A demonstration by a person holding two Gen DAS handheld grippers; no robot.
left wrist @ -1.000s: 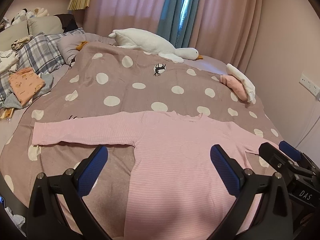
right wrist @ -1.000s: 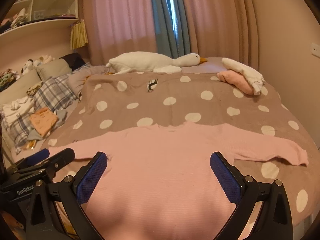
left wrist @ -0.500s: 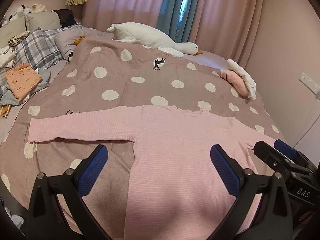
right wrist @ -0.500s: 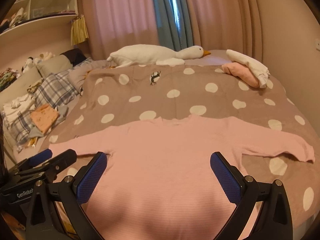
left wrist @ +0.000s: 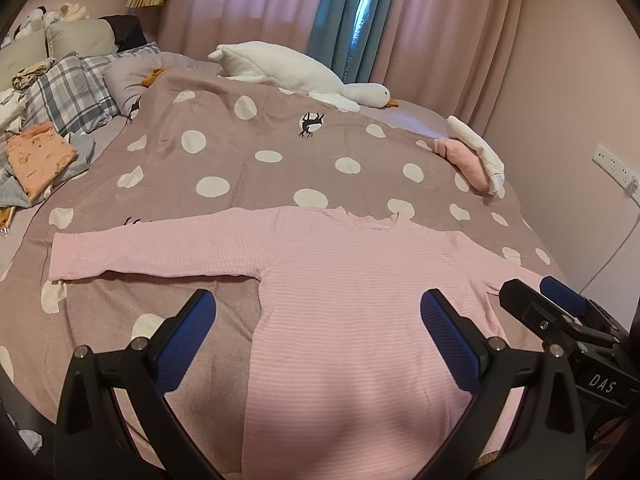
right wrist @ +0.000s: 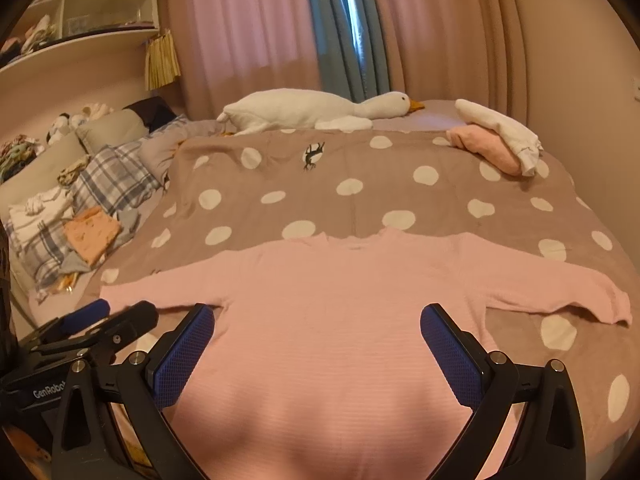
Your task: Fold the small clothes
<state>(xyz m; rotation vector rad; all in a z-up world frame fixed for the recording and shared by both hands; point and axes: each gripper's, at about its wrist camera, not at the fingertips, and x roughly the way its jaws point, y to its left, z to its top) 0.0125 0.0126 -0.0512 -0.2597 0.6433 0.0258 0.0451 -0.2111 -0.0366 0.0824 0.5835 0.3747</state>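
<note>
A pink striped long-sleeve shirt (left wrist: 360, 300) lies flat on the polka-dot blanket (left wrist: 240, 160), sleeves spread to both sides, neckline away from me. It also shows in the right wrist view (right wrist: 328, 300). My left gripper (left wrist: 316, 320) is open and empty, hovering above the shirt's lower body near its left side. My right gripper (right wrist: 316, 332) is open and empty above the shirt's lower middle. Each gripper shows at the edge of the other's view: the right one (left wrist: 560, 320) and the left one (right wrist: 80, 328).
A white goose plush (left wrist: 296, 76) lies at the far side of the bed. Folded pink and white clothes (left wrist: 476, 156) sit at the far right. An orange folded garment (left wrist: 36, 160) and plaid pillows (left wrist: 72, 92) lie at the left. A wall stands to the right.
Both grippers have shifted slightly back and upward over the shirt, so more of the bed shows. Both stay open. The shirt has not moved.
</note>
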